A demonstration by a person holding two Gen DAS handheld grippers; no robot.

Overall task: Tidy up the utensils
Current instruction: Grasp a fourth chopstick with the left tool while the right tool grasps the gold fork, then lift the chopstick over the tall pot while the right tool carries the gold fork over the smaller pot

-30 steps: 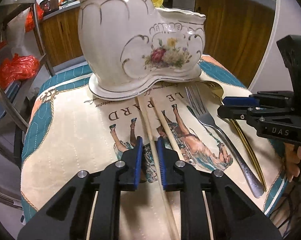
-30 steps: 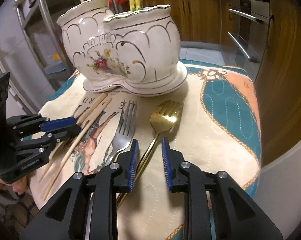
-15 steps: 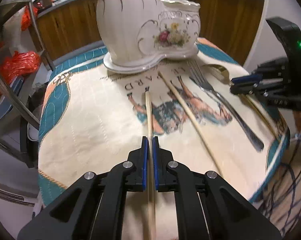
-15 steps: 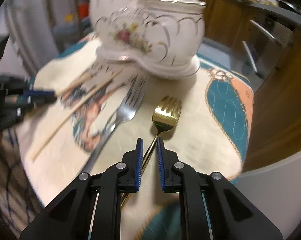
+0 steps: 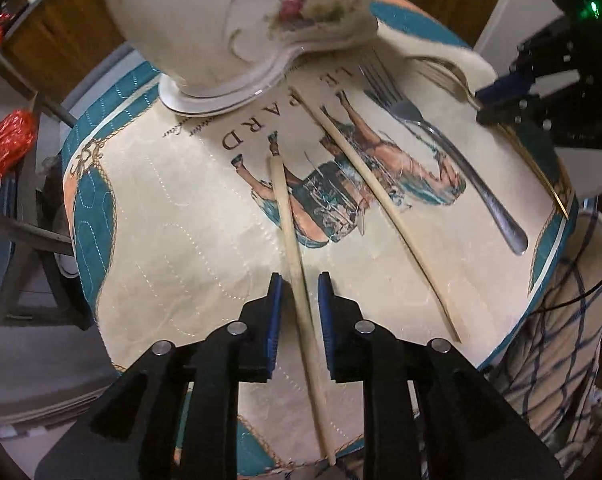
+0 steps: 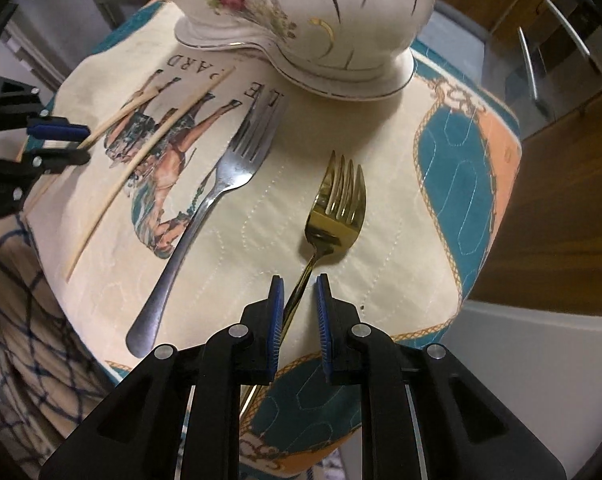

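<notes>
Chopsticks point(image 5: 291, 236) and forks lie on the surface near the ceramic holder point(image 6: 321, 20). Our left tongs point(image 5: 299, 294) straddle a light, stiff chopstick unclenched; right tongs point(image 6: 299, 292) gape around the slippery gold fork point(image 6: 333, 216) handle.

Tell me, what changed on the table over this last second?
The left gripper closed on one pale wooden chopstick, drew it back from the white floral ceramic holder, then opened. The right gripper narrowed around the gold fork, then widened. The silver fork and other chopstick stayed put.
</notes>
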